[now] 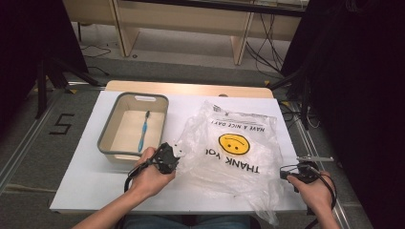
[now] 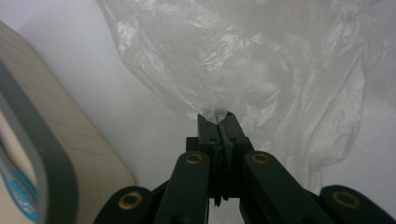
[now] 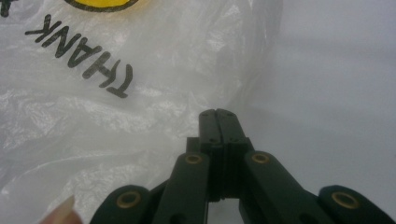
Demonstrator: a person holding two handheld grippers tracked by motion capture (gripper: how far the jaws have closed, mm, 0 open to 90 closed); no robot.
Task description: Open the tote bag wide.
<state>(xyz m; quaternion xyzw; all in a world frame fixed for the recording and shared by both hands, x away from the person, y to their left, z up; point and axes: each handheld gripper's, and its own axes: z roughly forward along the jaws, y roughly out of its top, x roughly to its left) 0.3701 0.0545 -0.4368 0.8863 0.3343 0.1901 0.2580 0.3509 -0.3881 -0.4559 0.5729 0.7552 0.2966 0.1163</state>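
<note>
Left gripper view: plastic bag (image 2: 243,60) edge pinched in left claw (image 2: 218,116).

Thin, translucent plastic bag (image 1: 234,152) — crinkled film with soft glossy highlights, printed in matt black lettering and a flat yellow smiley. Toothbrush (image 1: 143,131) of smooth blue plastic, dark at the bristle end. Bin (image 1: 107,138) with matt grey rim and pale, smooth walls, plastic by the look. Tabletop (image 1: 86,176) covered in a matt white sheet; light wood edge at the far side. Left gripper (image 2: 218,116) and right gripper (image 3: 219,114) in matt black plastic — brass-coloured metal rivets at the pivots, film pinched between the left's closed tips.
</note>
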